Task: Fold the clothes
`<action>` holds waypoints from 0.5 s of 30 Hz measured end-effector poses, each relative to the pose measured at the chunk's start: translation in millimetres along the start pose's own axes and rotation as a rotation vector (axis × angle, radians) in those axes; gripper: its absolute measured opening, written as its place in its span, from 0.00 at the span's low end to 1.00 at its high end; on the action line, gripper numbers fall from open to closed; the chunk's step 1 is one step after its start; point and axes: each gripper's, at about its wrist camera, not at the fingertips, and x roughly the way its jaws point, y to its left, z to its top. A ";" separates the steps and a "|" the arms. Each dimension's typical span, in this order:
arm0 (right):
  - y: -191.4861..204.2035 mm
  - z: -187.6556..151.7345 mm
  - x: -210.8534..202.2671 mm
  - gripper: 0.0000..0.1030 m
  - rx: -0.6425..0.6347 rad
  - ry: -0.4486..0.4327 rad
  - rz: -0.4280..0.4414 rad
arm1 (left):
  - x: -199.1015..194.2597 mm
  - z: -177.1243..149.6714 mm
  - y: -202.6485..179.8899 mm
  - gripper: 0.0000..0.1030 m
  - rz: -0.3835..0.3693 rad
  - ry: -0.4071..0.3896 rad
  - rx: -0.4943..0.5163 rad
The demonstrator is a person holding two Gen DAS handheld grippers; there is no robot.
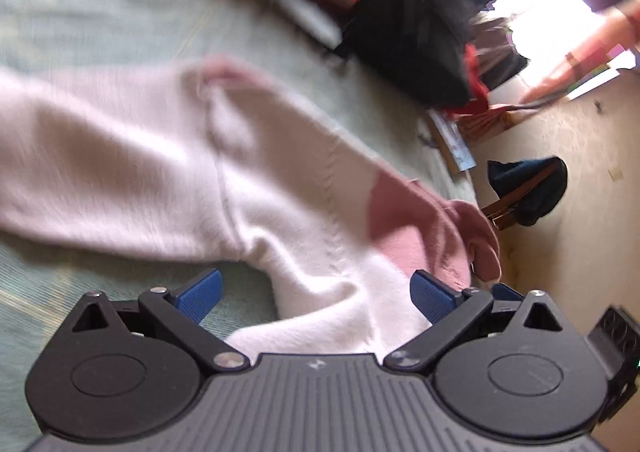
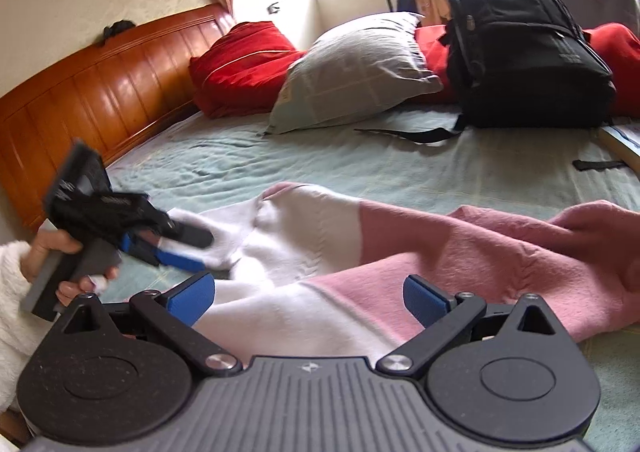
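We see pink-white sweater lying lengthwise across bed; right gripper wide open, empty, over its middle; left gripper at white end, lower left of frame, also open.

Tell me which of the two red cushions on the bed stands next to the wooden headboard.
The red cushion left of the grey pillow; the other red one lies behind the black backpack.

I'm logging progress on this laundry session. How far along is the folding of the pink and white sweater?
Early. Done: the pink and white sweater lies spread across the green bedsheet, one white sleeve doubled over near the left gripper. In hand: nothing; the right gripper and the left one both stand open over the knit. Left: the pink end remains bunched, and no tidy fold shows yet.
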 end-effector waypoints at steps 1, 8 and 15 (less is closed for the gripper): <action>-5.1 0.0 1.3 1.00 0.008 -0.002 -0.002 | 8.9 -0.1 5.9 0.97 0.003 0.018 -0.021; -27.7 3.2 14.8 1.00 0.048 -0.014 0.001 | 33.1 12.5 13.3 0.98 -0.053 -0.039 -0.047; -34.6 2.2 22.6 1.00 0.054 -0.006 0.001 | 41.2 26.9 10.7 0.98 -0.082 -0.126 -0.070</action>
